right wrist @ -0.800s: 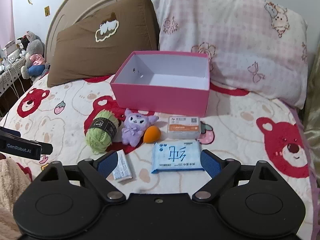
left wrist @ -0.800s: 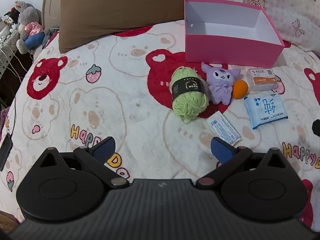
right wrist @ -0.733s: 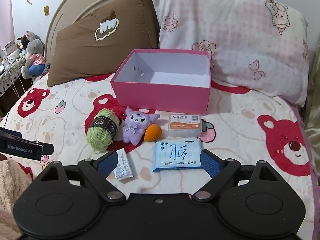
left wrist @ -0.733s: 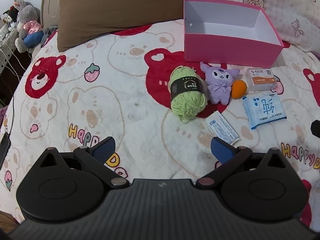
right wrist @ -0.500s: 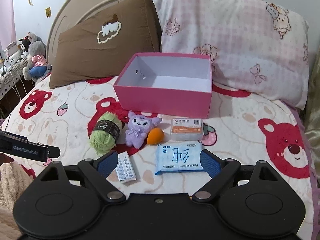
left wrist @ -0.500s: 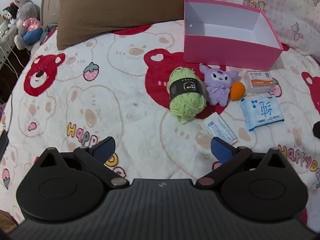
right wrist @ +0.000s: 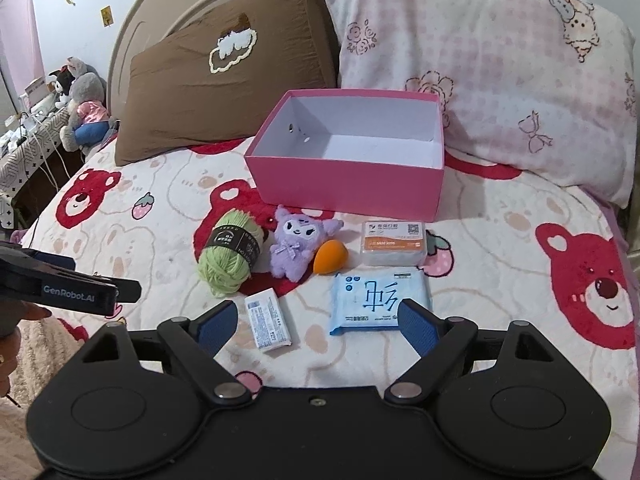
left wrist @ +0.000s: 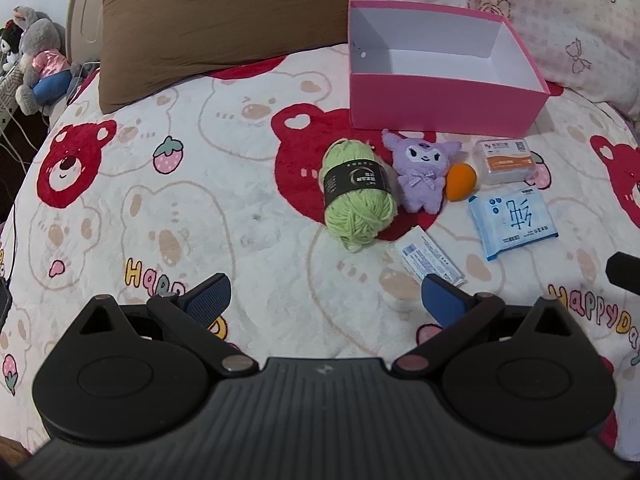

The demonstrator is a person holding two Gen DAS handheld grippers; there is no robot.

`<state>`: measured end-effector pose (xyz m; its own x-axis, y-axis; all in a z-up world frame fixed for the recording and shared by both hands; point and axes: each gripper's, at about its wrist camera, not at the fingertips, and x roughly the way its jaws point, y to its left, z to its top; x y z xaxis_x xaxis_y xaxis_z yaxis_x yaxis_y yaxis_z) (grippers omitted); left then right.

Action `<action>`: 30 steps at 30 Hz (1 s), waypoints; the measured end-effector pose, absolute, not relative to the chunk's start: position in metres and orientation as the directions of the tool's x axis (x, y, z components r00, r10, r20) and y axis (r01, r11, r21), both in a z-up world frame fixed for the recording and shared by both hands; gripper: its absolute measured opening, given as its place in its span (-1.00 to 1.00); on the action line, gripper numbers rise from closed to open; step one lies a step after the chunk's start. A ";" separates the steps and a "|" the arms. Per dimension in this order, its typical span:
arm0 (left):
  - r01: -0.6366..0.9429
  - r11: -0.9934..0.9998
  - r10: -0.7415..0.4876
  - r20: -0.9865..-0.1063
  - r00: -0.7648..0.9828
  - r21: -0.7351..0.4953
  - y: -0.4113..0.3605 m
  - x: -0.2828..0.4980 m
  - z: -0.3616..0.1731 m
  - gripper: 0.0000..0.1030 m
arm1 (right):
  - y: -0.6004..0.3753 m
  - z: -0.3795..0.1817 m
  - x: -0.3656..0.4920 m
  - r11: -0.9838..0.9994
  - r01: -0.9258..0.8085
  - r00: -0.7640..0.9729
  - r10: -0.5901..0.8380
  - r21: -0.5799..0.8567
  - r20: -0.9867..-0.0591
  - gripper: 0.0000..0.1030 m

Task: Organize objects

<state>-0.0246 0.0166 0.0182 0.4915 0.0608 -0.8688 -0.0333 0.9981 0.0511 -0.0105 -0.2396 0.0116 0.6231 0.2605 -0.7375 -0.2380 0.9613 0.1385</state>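
Observation:
An empty pink box (left wrist: 440,108) (right wrist: 344,184) stands on the bed in front of the pillows. Before it lie a green yarn ball (left wrist: 358,196) (right wrist: 230,258), a purple plush toy (left wrist: 422,172) (right wrist: 298,246), an orange egg-shaped sponge (left wrist: 461,181) (right wrist: 330,262), a clear card box with an orange label (left wrist: 506,160) (right wrist: 394,242), a blue wipes pack (left wrist: 512,220) (right wrist: 380,296) and a small white packet (left wrist: 430,260) (right wrist: 268,322). My left gripper (left wrist: 324,300) hangs open above the blanket, short of the yarn. My right gripper (right wrist: 318,320) is open, nothing between its fingers; the packet and wipes lie just beyond them.
A brown pillow (right wrist: 224,80) and a pink checked pillow (right wrist: 500,80) lean on the headboard behind the box. Soft toys (right wrist: 82,108) sit on a side table at the far left. The bear-print blanket (left wrist: 180,208) stretches left of the yarn. The left gripper's body (right wrist: 68,286) shows at the right wrist view's left edge.
Both hands drifted slightly; the objects sit a little higher and further left in the left wrist view. Nothing was taken hold of, and both grippers stayed open.

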 end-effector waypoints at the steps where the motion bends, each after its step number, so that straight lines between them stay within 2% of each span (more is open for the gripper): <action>1: -0.032 0.998 0.057 -0.868 0.492 0.048 0.016 -0.025 0.018 1.00 | -0.240 0.011 -0.010 0.961 -0.238 0.620 0.263 0.142 -0.739 0.73; 11: 0.001 1.000 0.024 -0.865 0.501 0.028 0.010 -0.029 0.021 0.99 | -0.240 0.012 -0.011 0.965 -0.228 0.624 0.246 0.128 -0.741 0.75; 30: -0.029 0.999 -0.011 -0.868 0.496 -0.029 0.018 -0.033 0.021 1.00 | -0.235 0.012 -0.015 0.959 -0.258 0.628 0.260 0.119 -0.733 0.74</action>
